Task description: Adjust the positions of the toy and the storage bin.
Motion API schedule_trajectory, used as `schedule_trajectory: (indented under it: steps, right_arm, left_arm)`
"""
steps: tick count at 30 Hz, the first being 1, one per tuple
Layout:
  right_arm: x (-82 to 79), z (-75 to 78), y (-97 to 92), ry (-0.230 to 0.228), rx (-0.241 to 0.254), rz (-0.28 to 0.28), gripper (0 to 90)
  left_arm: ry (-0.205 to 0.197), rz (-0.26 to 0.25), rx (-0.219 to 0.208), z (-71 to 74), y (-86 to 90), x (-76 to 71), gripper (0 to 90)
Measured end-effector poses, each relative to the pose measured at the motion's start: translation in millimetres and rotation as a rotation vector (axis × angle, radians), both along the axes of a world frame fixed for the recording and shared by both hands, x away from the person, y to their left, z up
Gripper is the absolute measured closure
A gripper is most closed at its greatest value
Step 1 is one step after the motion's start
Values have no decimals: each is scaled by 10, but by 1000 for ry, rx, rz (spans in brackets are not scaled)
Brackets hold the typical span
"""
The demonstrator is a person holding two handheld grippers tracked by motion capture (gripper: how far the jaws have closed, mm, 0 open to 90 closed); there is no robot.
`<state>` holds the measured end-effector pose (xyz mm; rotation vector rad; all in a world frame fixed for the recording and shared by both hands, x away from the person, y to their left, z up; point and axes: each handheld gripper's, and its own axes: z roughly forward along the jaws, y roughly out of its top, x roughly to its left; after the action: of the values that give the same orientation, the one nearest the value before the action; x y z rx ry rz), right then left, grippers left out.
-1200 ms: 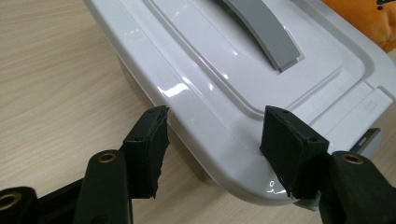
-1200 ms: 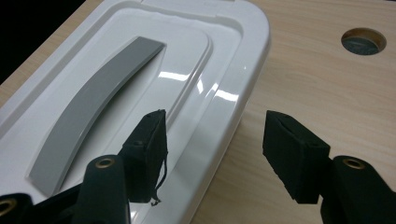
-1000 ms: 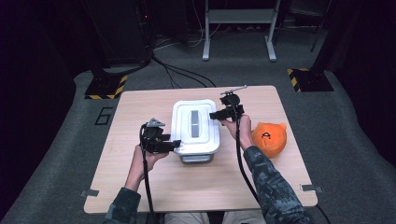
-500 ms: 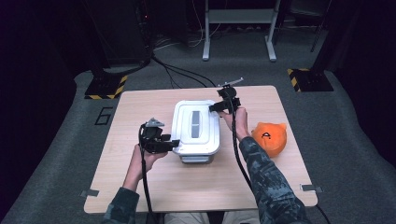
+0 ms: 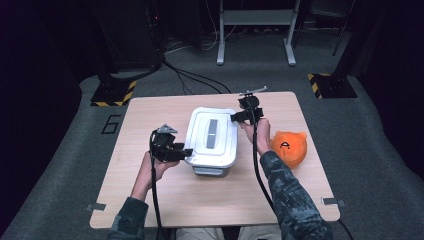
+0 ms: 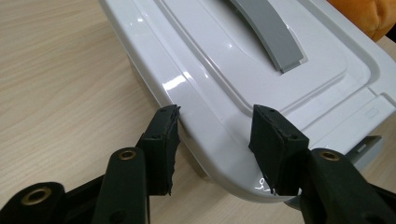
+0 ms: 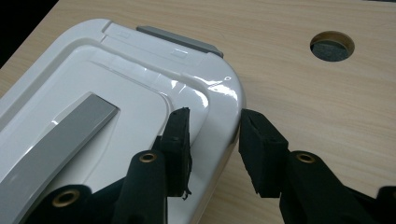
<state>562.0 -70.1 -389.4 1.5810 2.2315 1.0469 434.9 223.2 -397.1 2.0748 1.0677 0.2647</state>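
Observation:
A white plastic box with a grey handle in its lid stands mid-table. My left gripper is at its near-left corner. In the left gripper view the lid's rim lies between the jaws of the left gripper, which have just been closing; one pad touches the rim's edge, the other hovers over the lid. My right gripper is at the far-right corner. Its jaws have also just been closing, and the right gripper now pinches the lid's rounded corner.
An orange plush toy lies right of the box, beside the right forearm. The wooden table has a round cable hole past the box's far corner. A grey latch sits on the box's far end.
The right hand has shifted slightly at the box's far-right corner. The left hand and the box have not moved.

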Motion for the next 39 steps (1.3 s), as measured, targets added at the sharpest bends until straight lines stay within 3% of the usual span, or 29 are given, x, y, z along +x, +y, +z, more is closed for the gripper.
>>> schedule_trajectory:
  steps: [12, 25, 33, 39]
  right_arm:
    - [-184, 11, -156, -4, -26, -31, 603]
    - [-362, 15, -269, -2, -38, -65, 573]
    - [-506, 7, -366, -7, -16, -85, 560]
    - [-582, 4, -400, -8, -11, -97, 552]
  left_arm:
    - [-20, -2, 66, 46, -62, 37, 524]
    - [-30, 11, 61, 39, -68, 70, 516]
    - [-40, 3, 100, 61, -100, 85, 512]
    - [-39, 4, 98, 61, -107, 101, 510]
